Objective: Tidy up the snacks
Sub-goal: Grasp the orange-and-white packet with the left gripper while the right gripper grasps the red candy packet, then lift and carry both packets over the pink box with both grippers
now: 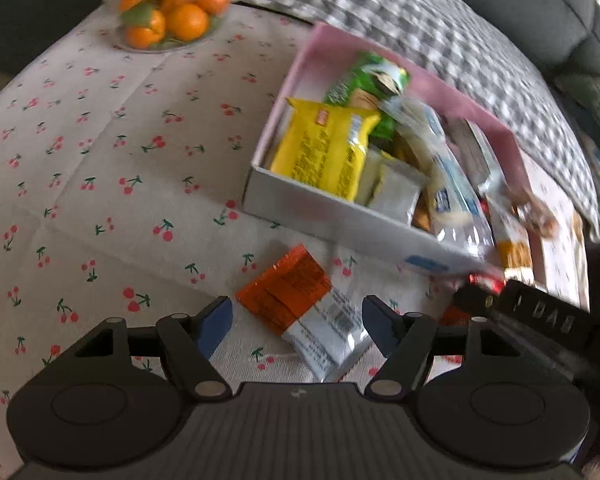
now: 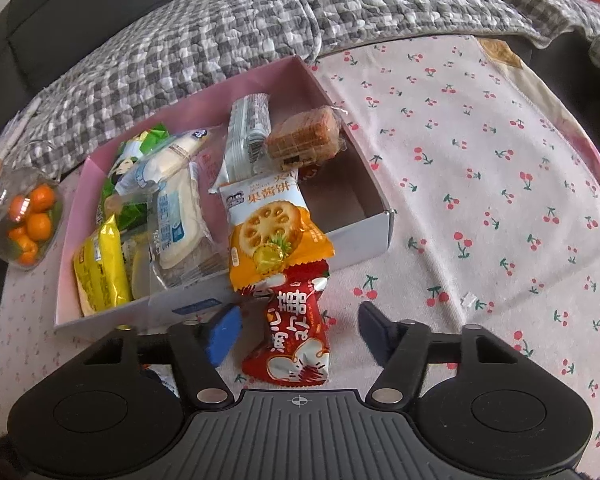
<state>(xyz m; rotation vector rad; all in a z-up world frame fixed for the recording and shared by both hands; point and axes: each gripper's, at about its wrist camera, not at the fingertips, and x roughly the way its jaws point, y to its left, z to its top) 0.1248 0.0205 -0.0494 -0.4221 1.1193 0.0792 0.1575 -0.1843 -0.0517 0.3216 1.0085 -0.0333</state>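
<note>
Straddling one packet each, left tongs (image 1: 296, 320) and right tongs (image 2: 298, 330) gape, beside one box (image 2: 364, 236).

— Where does the box (image 2: 364, 228) sit?

— On the tablecloth (image 2: 480, 152), its far wall against the quilt (image 2: 220, 32). Packets crowd its left and middle; its right end is bare (a wafer block (image 2: 304, 142) leans at the back).

— And outside it?

— One packet (image 2: 296, 328) lies before the near wall, between the right gripper (image 2: 296, 334) fingers. Another (image 1: 300, 304) lies between the left gripper (image 1: 296, 326) fingers. The fruit jar (image 1: 168, 8) stands well left of the box.
</note>
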